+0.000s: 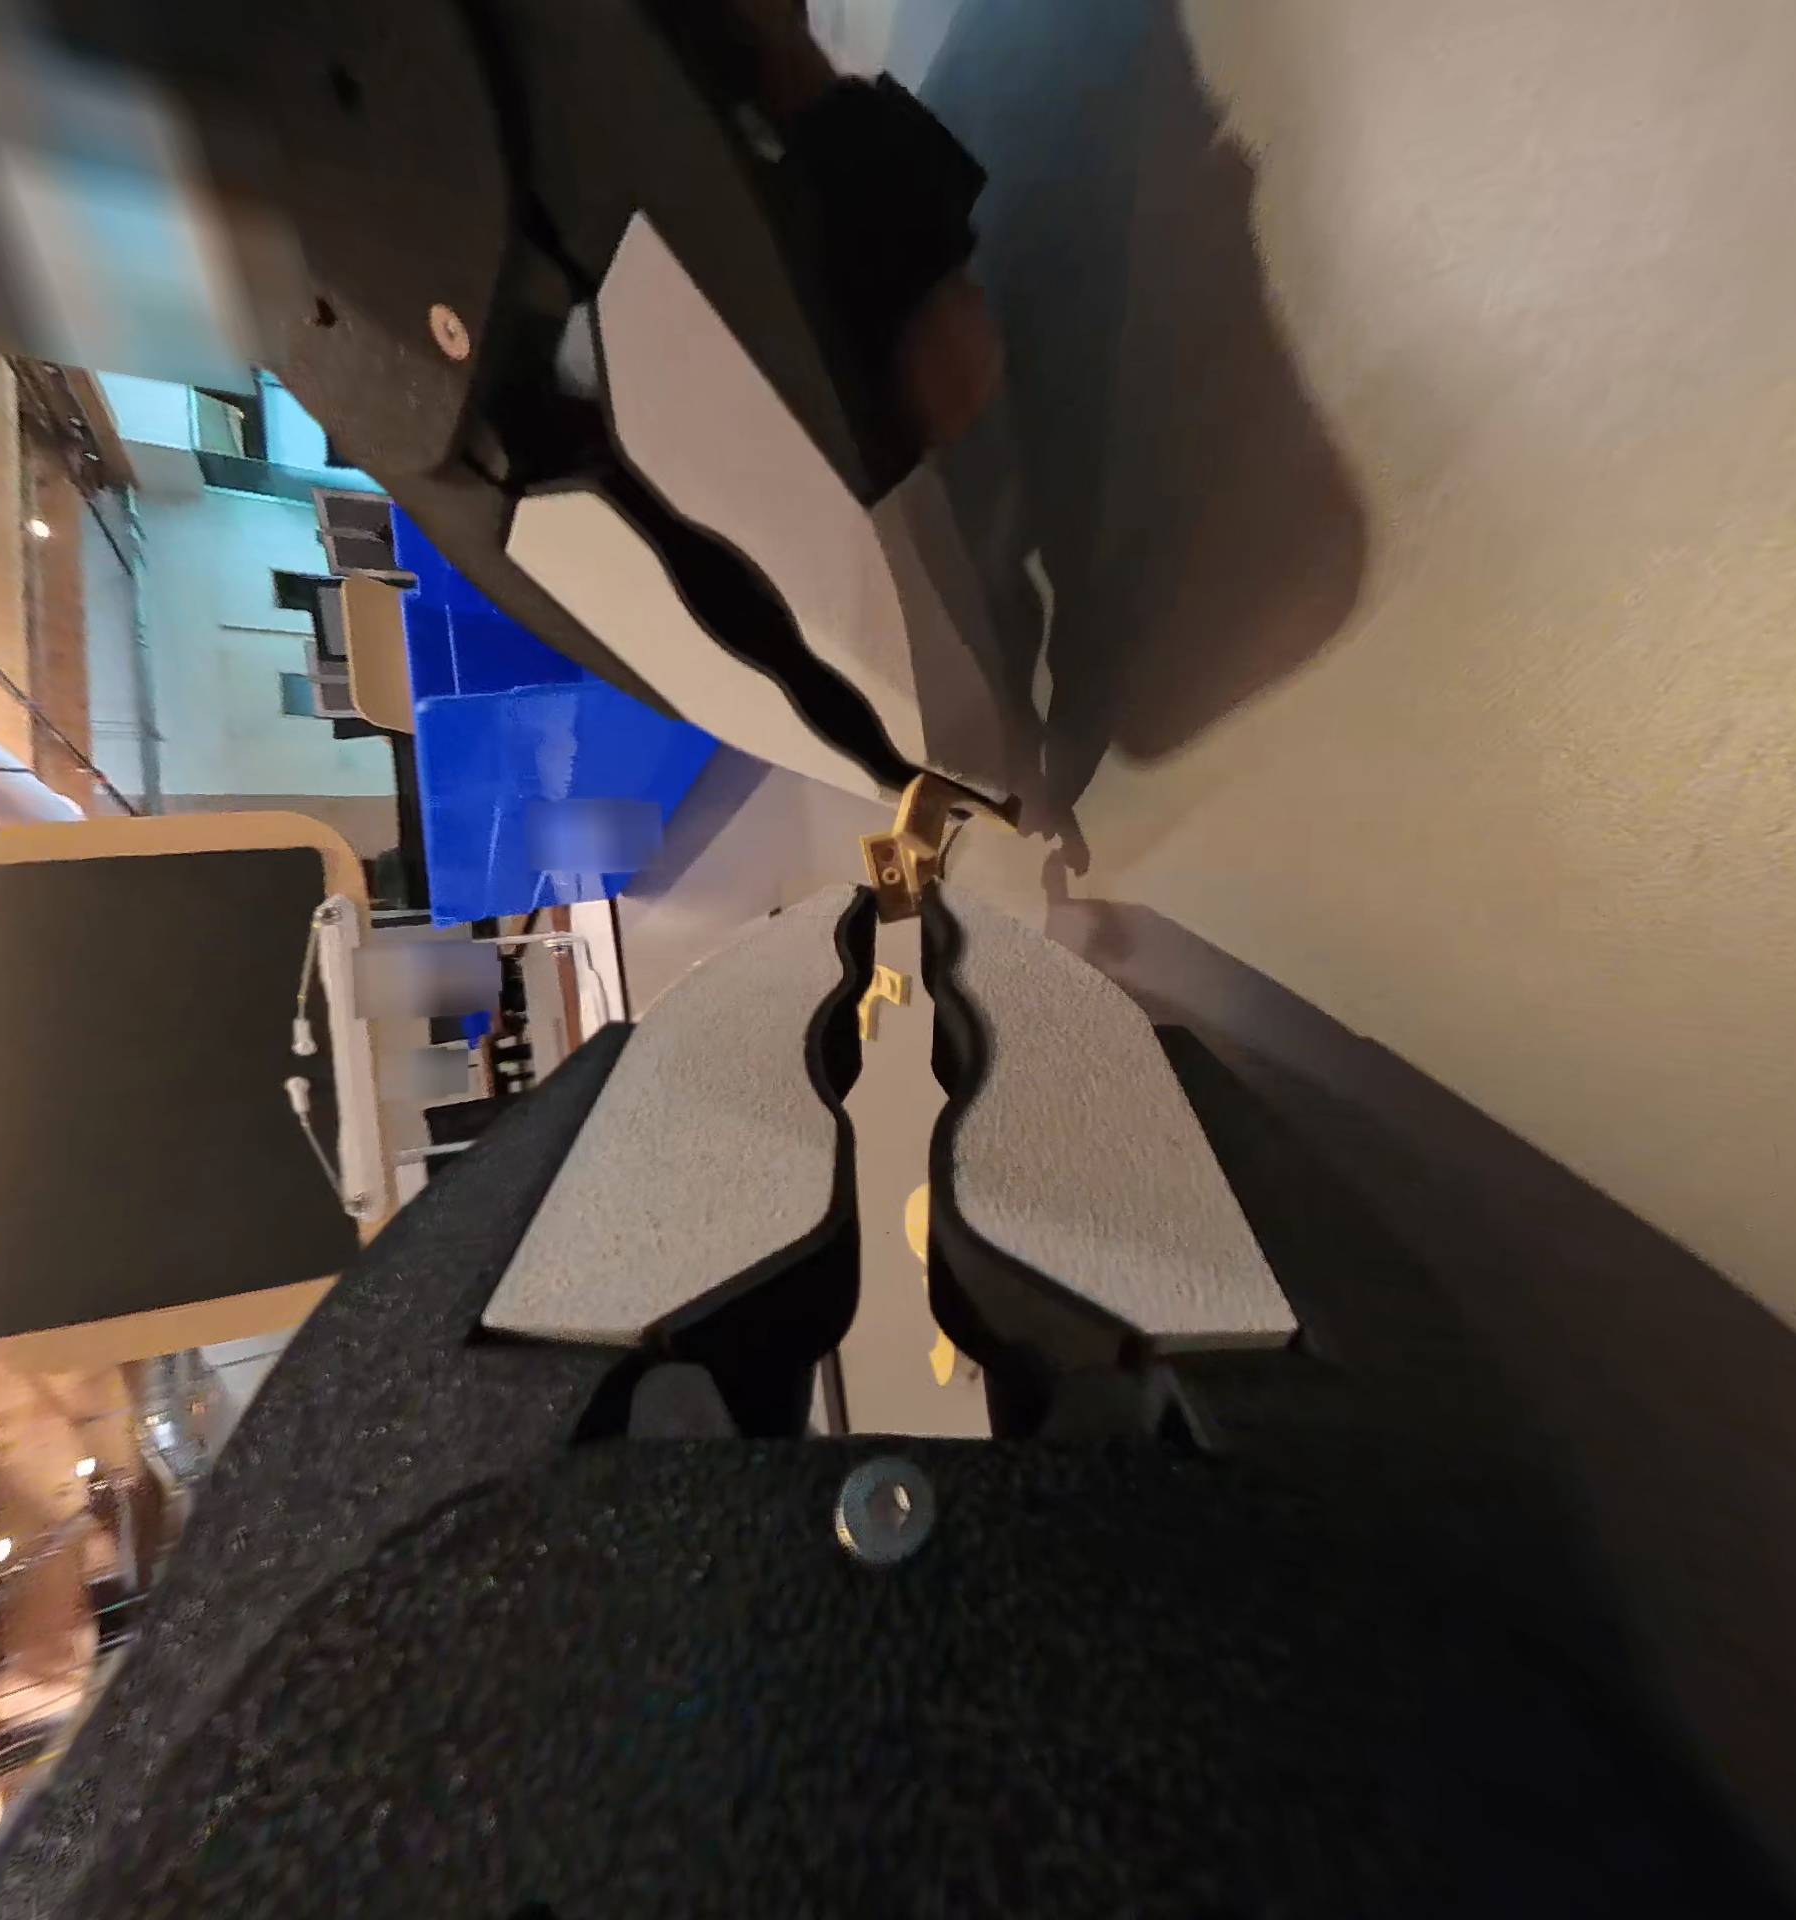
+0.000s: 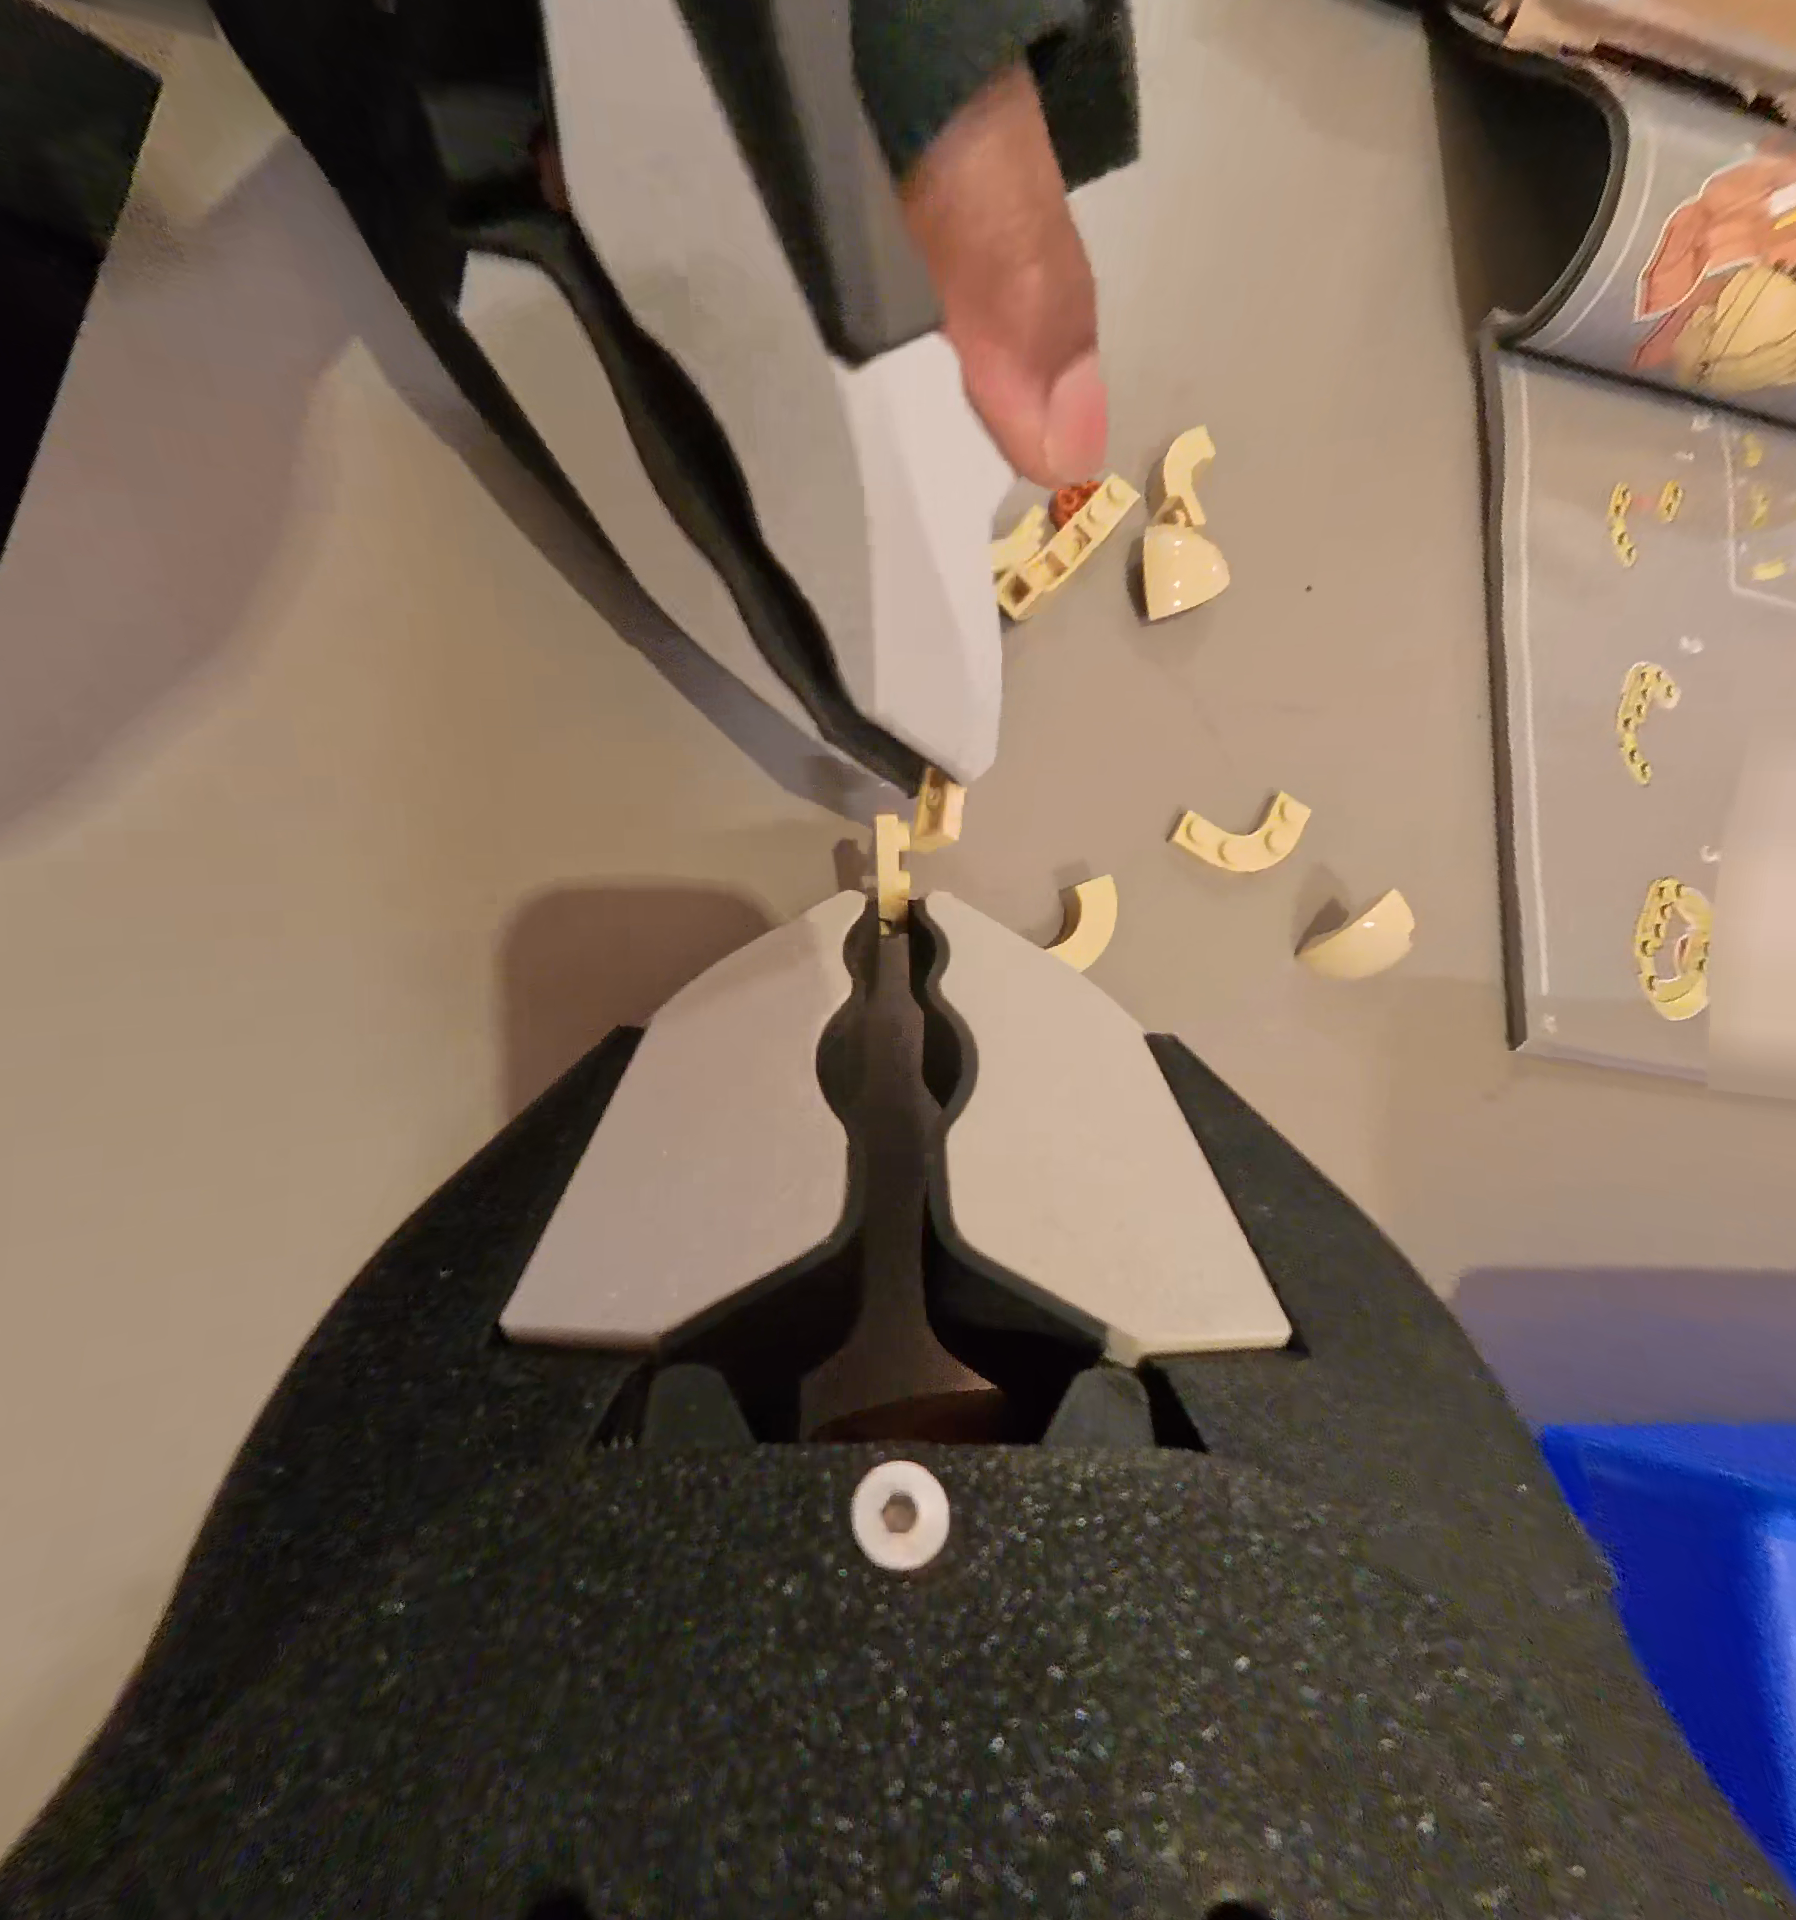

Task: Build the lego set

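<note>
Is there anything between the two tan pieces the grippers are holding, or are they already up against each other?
Nothing visible stands between them. The left gripper pinches one tan bracket piece, the right gripper pinches a thin tan plate, and the two pieces meet tip to tip above the grey table.

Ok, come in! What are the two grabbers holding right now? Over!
Left gripper shut on a tan brick. Right gripper shut on a tan bracket piece. Pieces touching. Loose tan pieces on the table.
</note>
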The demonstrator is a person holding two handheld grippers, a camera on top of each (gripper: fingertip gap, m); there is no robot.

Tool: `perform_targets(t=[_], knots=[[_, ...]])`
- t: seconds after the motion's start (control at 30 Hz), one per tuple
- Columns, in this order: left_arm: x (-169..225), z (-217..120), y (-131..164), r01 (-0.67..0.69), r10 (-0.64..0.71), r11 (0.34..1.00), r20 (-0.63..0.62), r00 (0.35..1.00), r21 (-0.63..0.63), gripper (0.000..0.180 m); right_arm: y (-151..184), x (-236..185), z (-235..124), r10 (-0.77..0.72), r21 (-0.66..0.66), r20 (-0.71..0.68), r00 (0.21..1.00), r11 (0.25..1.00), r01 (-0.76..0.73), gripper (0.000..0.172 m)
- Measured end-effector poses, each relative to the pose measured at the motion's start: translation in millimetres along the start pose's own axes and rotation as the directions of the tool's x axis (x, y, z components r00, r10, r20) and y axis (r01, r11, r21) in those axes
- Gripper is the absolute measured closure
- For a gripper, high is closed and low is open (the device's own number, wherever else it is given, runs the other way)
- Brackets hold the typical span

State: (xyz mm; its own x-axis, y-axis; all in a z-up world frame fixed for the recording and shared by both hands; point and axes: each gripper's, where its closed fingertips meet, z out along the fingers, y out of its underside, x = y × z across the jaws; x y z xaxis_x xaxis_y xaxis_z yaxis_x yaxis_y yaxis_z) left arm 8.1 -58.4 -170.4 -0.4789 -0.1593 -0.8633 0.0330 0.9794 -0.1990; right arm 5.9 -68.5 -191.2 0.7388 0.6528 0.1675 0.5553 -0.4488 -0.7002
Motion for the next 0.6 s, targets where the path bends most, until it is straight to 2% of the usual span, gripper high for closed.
perform_targets(t=[0.23,0.4,0.6], knots=[[2.5,2.8,1.9,-0.075,0.076,0.996,0.024,0.997,-0.042,0.172,-2.0,6.4,-0.6,0.107,0.026,-0.001,0.994,0.994,-0.107,0.167],[-1.1,1.1,-1.0,-0.098,0.1,0.994,0.057,0.993,-0.043,0.172,4.1,6.8,4.4,0.115,-0.021,-0.023,0.993,0.993,-0.115,0.164],[6.5,3.8,0.0,-0.115,0.116,0.992,0.021,0.993,-0.044,0.173,4.6,5.2,6.4,0.108,-0.024,-0.019,0.994,0.994,-0.109,0.161]])
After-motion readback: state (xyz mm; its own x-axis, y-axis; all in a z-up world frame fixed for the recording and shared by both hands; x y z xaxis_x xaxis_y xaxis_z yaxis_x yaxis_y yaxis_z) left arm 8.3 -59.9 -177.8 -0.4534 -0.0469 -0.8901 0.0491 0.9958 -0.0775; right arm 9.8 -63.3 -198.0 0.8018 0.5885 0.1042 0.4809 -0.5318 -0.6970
